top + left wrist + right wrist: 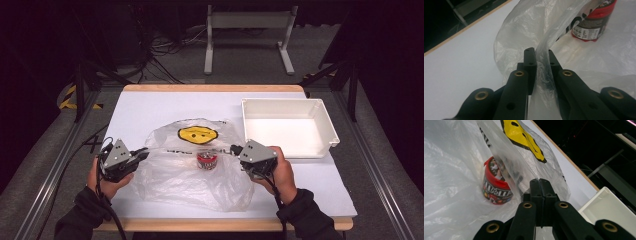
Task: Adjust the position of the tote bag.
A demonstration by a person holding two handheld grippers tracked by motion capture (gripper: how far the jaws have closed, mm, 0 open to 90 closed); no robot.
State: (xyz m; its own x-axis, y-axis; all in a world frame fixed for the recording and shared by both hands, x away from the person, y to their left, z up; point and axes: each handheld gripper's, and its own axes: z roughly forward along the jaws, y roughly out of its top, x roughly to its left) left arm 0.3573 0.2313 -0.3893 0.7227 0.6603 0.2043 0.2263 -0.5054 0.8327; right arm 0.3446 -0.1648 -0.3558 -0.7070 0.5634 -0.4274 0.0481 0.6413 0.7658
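Clear plastic is pinched in both my grippers: left gripper (541, 56) and right gripper (540, 182) each clench an edge of the bag (192, 172) on the bench (140, 107). The can (207, 160) sits inside. Next I judge a level lift toward the tray (327, 122).

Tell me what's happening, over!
Left gripper and right gripper both shut on the plastic bag. Candy tub inside. Nothing in the way.

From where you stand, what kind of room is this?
Probably a lab or recording studio: a white-topped, wood-edged table on a metal frame, loose black cables on the grey floor, and dark curtained surroundings.
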